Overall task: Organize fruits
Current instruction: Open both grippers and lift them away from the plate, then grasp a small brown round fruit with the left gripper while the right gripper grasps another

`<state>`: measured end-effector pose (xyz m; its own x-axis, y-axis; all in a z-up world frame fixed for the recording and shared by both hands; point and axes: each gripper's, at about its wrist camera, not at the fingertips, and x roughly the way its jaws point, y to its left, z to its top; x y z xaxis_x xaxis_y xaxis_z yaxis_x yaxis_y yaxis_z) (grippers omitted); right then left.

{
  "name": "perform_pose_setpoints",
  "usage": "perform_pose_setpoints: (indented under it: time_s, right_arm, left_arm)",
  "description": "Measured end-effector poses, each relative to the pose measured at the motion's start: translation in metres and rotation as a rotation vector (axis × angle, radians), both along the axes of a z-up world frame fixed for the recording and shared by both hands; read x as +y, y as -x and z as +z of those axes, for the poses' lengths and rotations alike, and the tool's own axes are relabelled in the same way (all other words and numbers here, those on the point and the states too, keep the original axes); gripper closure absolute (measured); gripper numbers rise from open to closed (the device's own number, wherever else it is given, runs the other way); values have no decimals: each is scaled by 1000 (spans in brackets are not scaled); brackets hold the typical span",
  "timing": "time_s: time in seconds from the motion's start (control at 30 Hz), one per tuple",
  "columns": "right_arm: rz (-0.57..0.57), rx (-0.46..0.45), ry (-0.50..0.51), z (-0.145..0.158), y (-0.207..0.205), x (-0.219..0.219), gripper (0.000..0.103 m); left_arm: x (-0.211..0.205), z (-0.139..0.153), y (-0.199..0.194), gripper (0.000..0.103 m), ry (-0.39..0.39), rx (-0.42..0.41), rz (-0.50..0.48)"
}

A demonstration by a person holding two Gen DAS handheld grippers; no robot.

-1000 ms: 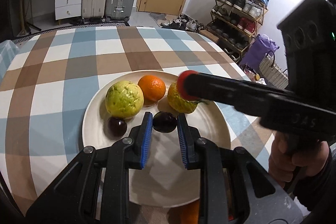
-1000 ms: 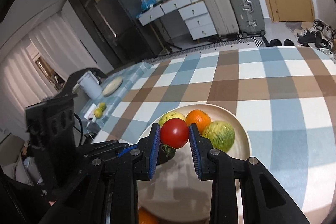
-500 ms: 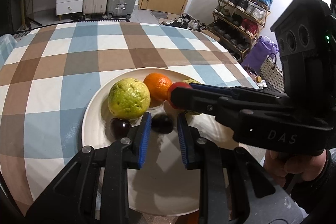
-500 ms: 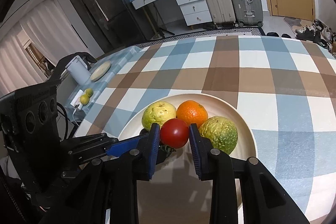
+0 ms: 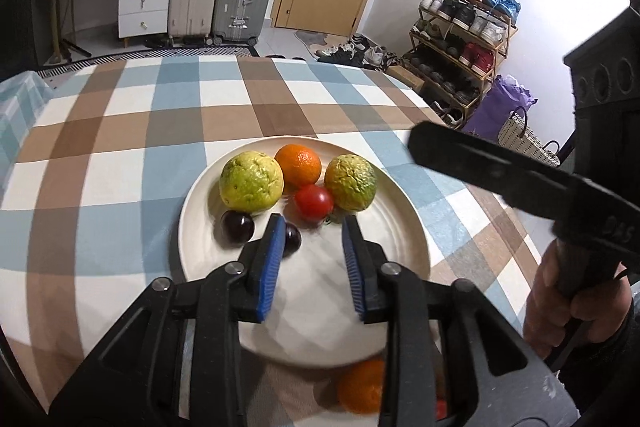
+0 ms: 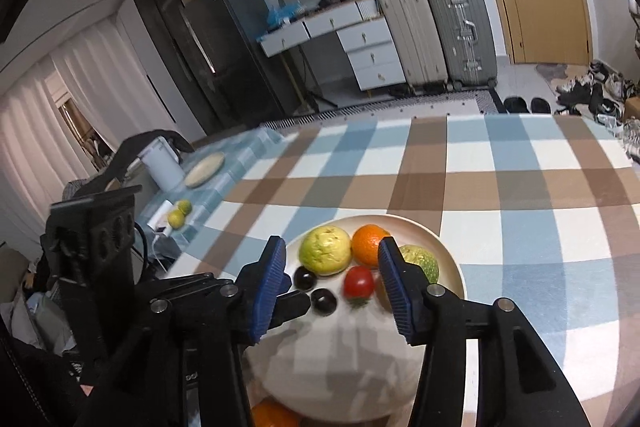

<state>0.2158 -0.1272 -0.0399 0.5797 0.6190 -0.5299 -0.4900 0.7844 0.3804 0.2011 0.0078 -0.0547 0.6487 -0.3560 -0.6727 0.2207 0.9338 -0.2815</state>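
Both tools have just been opening and are standing spread with nothing between the pads: the left tool point(image 5: 313, 239) over the plate point(image 5: 404, 227), the right tool point(image 6: 332, 279) above the tomato point(image 6: 359, 281). The dark plum point(image 5: 291, 241) is lying just beside the left pad; I think a careless pull back could be knocking it and rolling it off.

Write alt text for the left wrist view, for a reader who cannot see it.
A round cream plate on a checked blue, brown and white tablecloth holds two bumpy yellow-green fruits, an orange, a red tomato and two dark plums. The left gripper, with blue pads, hovers open over the plate, nothing between its jaws, which have just been opening.
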Motion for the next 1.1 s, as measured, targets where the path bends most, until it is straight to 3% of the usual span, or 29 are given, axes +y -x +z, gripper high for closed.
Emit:
perform_pose_setpoints:
  time_s: [0.27, 0.43, 0.63, 0.7, 0.77, 1.1]
  right_arm:
    - [-30, -63, -62, 18, 51, -27, 20]
    - [-66, -113, -66, 23, 91, -42, 12]
    - [-101, -128, -73, 21, 125, -54, 3]
    - [-110, -134, -72, 19, 137, -57, 3]
    - [-115, -140, -67, 18, 148, -59, 2]
    - [-119, -190, -85, 14, 201, -63, 0]
  left_arm:
    - [-1, 34, 50, 37, -21, -58, 43]
    - [-8, 55, 83, 23, -47, -110, 63]
    - [-17, 68, 120, 19, -76, -127, 69]
    - [-19, 69, 130, 14, -83, -130, 75]
    - [-20, 70, 143, 2, -85, -133, 88]
    - [-26, 59, 193, 1, -105, -132, 102]
